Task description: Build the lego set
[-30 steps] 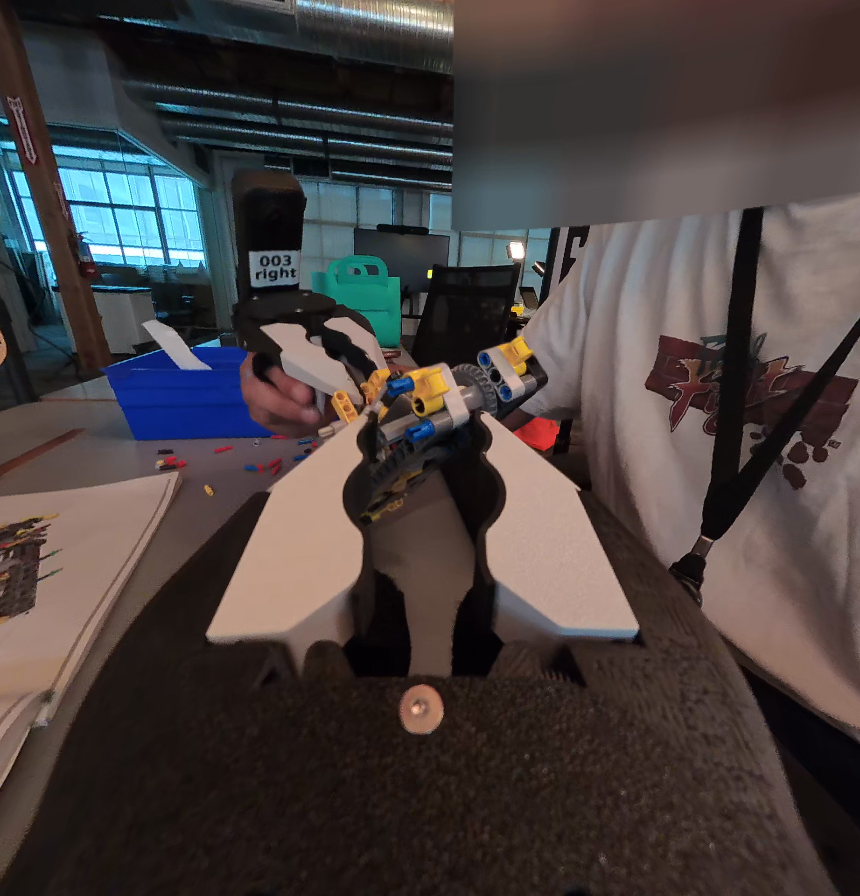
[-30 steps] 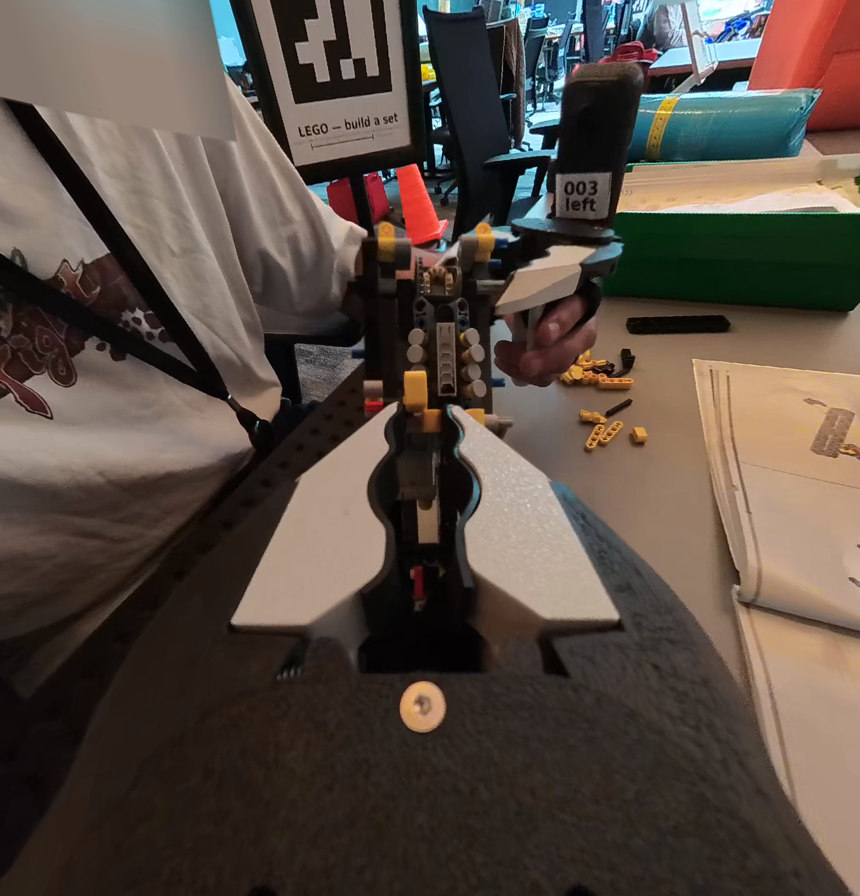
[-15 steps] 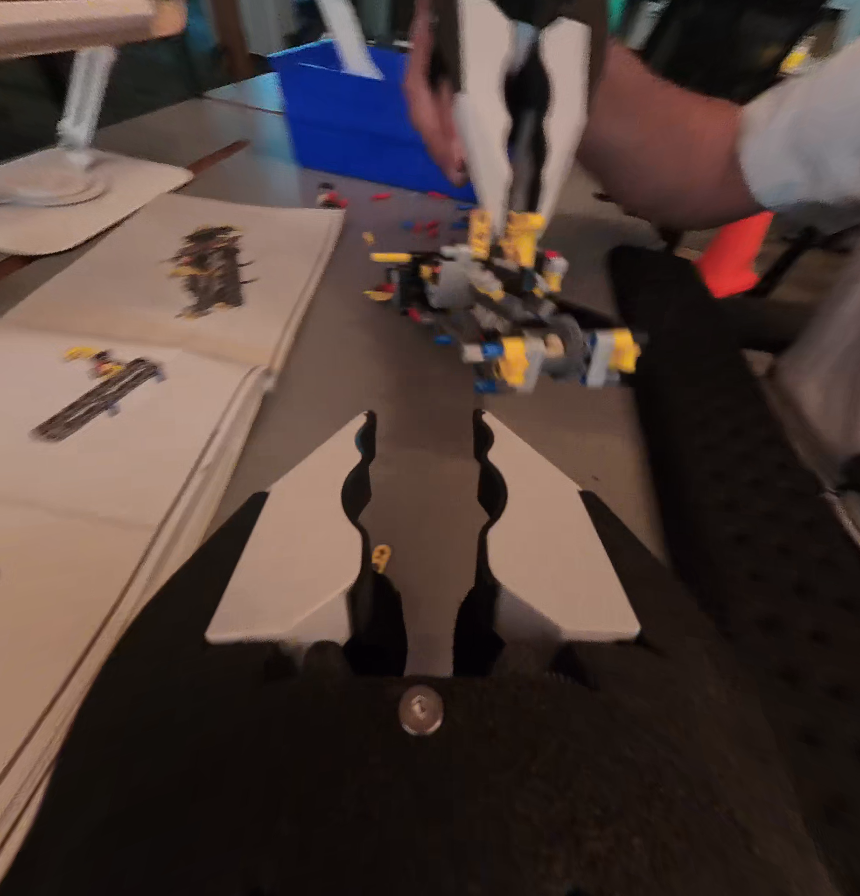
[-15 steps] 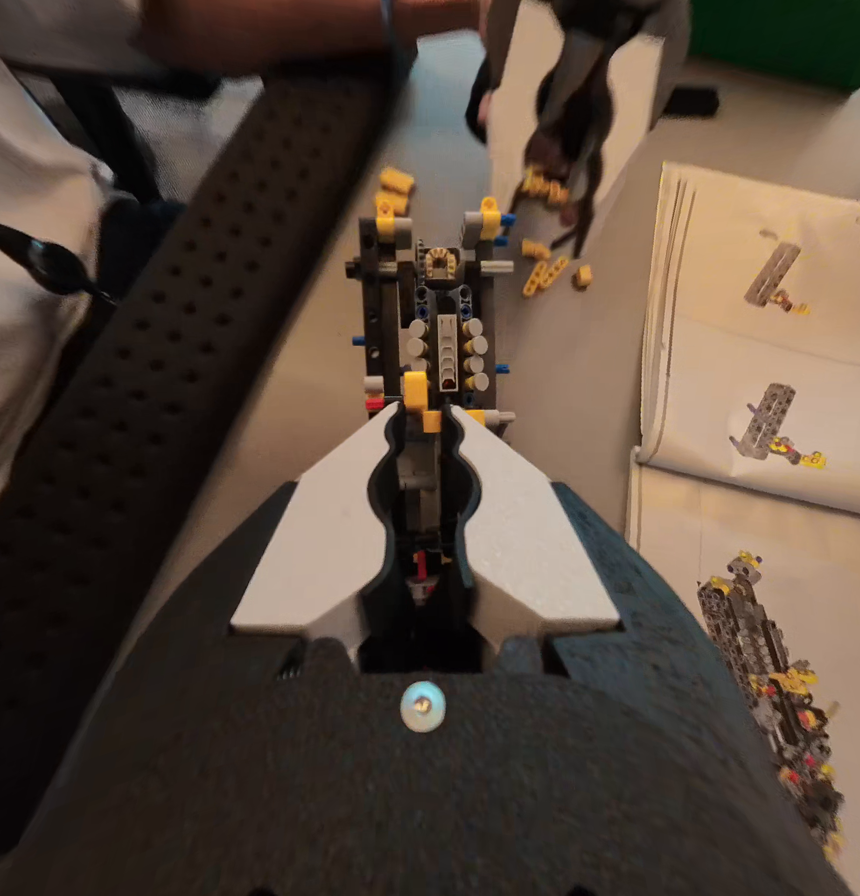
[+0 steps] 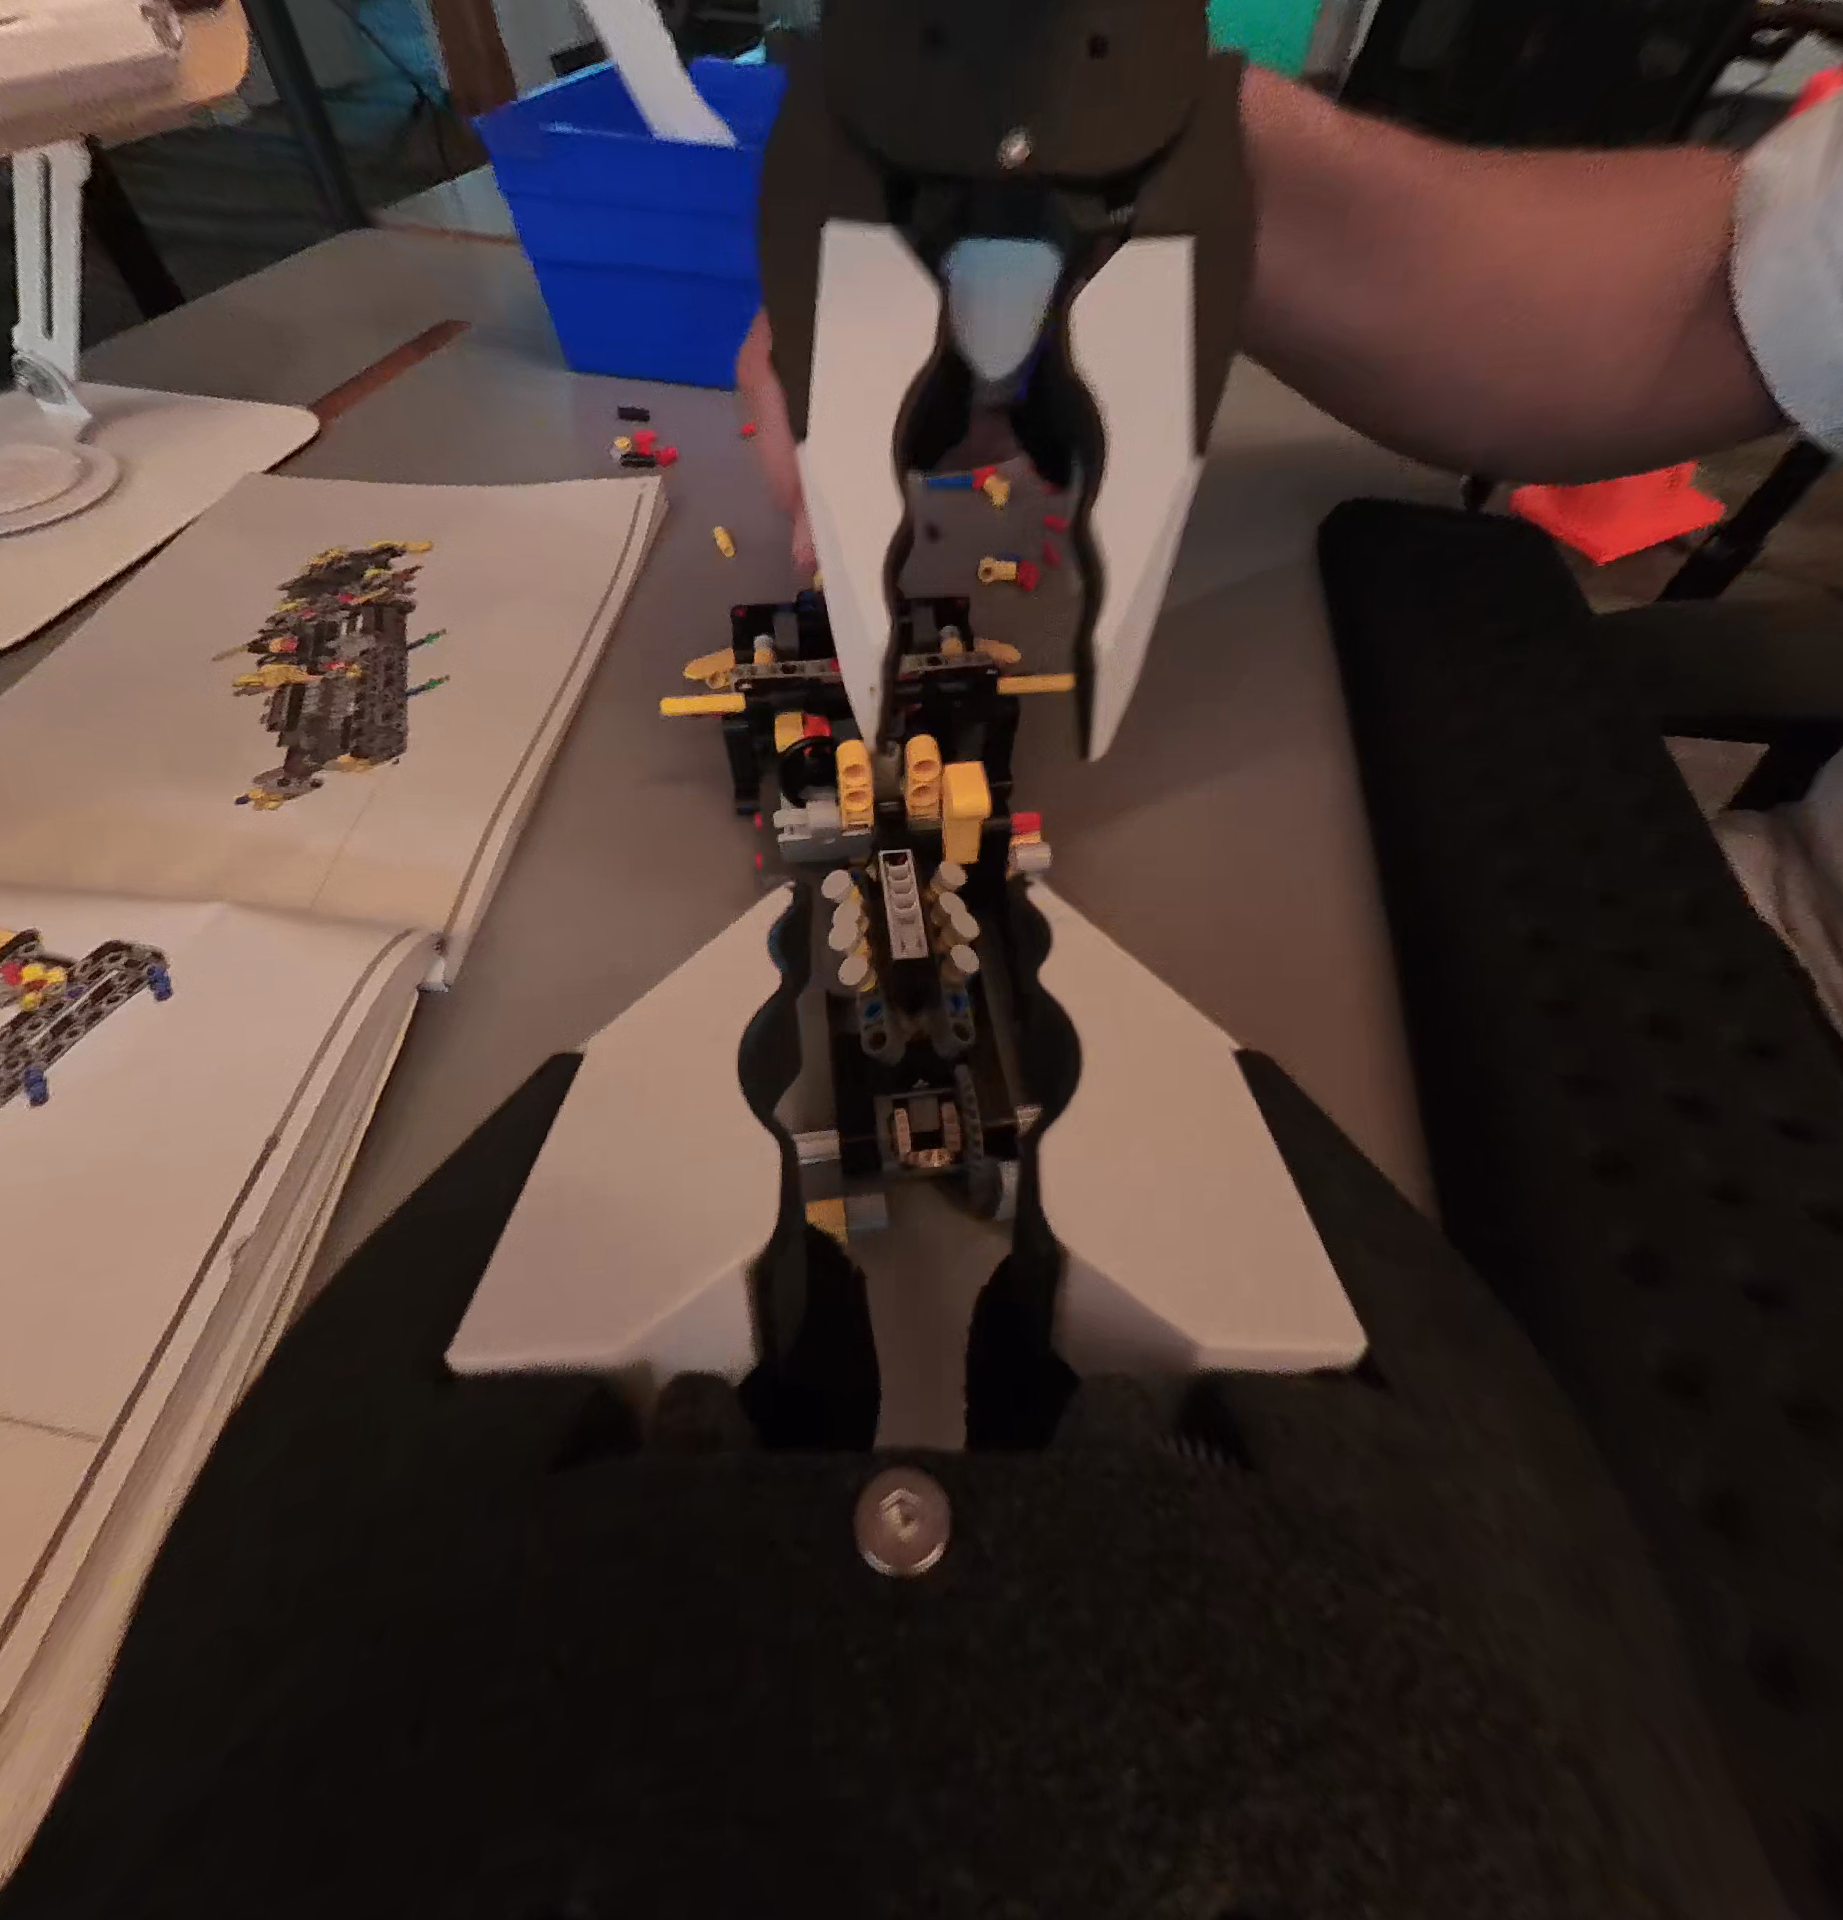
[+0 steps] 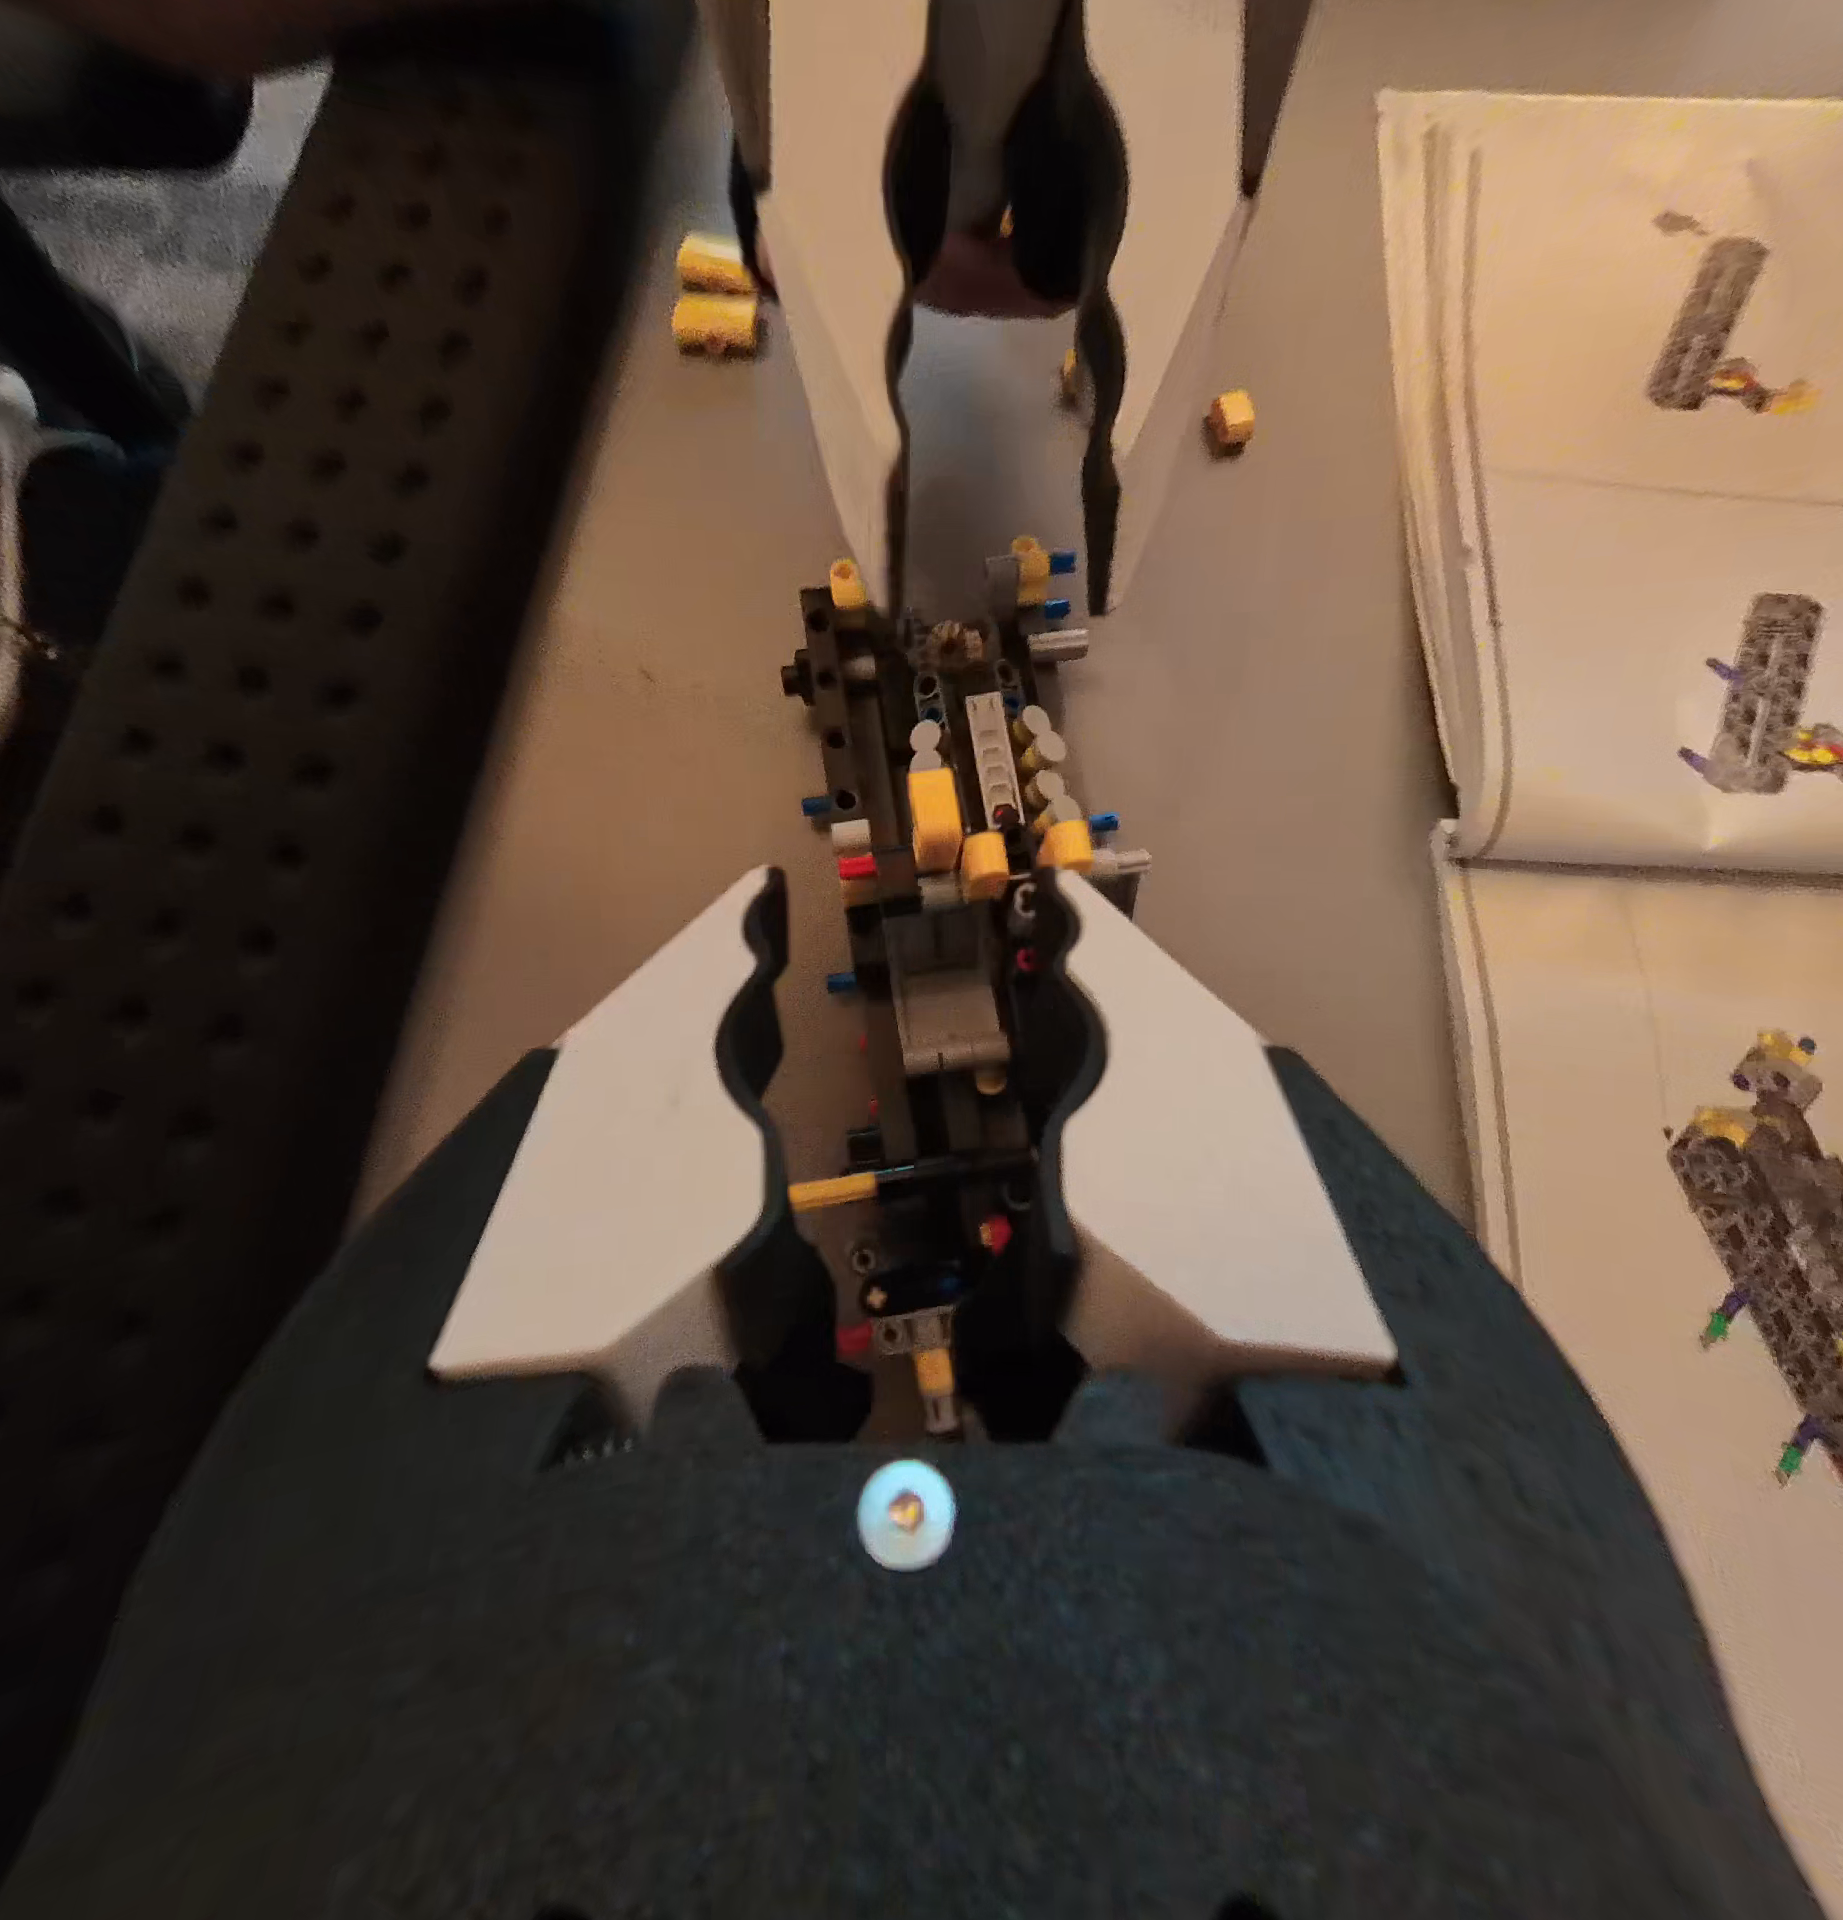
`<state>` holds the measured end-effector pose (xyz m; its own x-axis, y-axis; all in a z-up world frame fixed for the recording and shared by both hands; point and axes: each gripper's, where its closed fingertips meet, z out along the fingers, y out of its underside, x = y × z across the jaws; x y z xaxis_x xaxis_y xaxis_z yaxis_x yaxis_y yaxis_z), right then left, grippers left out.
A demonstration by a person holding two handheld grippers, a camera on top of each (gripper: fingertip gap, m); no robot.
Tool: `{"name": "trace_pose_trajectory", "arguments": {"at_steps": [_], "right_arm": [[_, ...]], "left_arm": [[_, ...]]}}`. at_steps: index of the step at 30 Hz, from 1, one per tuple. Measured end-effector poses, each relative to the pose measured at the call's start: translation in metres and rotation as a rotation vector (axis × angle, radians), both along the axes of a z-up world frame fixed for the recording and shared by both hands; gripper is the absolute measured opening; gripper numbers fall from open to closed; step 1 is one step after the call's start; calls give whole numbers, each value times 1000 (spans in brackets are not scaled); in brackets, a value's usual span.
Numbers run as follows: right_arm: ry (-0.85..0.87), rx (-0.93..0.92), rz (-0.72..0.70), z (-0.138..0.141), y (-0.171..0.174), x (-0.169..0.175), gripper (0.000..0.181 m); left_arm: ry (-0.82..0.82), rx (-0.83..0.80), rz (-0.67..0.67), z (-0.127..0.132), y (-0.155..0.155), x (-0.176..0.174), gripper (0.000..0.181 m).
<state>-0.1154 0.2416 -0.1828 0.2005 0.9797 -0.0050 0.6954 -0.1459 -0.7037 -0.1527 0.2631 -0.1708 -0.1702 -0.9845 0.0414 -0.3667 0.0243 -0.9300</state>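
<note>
Both my claws are spread and empty: left gripper (image 5: 901,914), right gripper (image 6: 922,883). The lego chassis (image 5: 886,883) lies flat on the table (image 5: 605,831) between them, beside the instruction booklet (image 5: 273,831). I'd check the booklet, then pinch the frame's sides squarely, avoiding loose pins.

Each gripper (image 5: 901,914) — white wedge fingers, wavy black pads, black textured body, one silver screw.

Grey table (image 5: 1187,831): lego build (image 5: 896,883), instr. booklet (image 5: 273,831), blue bin (image 5: 636,239), loose pcs (image 5: 1000,540).
</note>
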Motion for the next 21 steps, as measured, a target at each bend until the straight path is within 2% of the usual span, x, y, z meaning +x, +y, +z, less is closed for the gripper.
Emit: {"name": "trace_pose_trajectory", "arguments": {"at_steps": [5,9,14,17,21], "right_arm": [[161,102,-85,5,15,7,57],[118,80,-17,-9,16,1,54],[95,76,61,-12,18,-5,49],[65,97,49,-12,19,1,51],[65,114,-4,-7,10,11,38]], "left_arm": [[80,18,-26,-17,-6,5,26],[121,25,-55,-27,-11,8,23],[126,65,-38,-29,-7,9,13],[130,92,-26,-31,-4,8,9],[126,99,-27,-31,-5,9,9]]}}
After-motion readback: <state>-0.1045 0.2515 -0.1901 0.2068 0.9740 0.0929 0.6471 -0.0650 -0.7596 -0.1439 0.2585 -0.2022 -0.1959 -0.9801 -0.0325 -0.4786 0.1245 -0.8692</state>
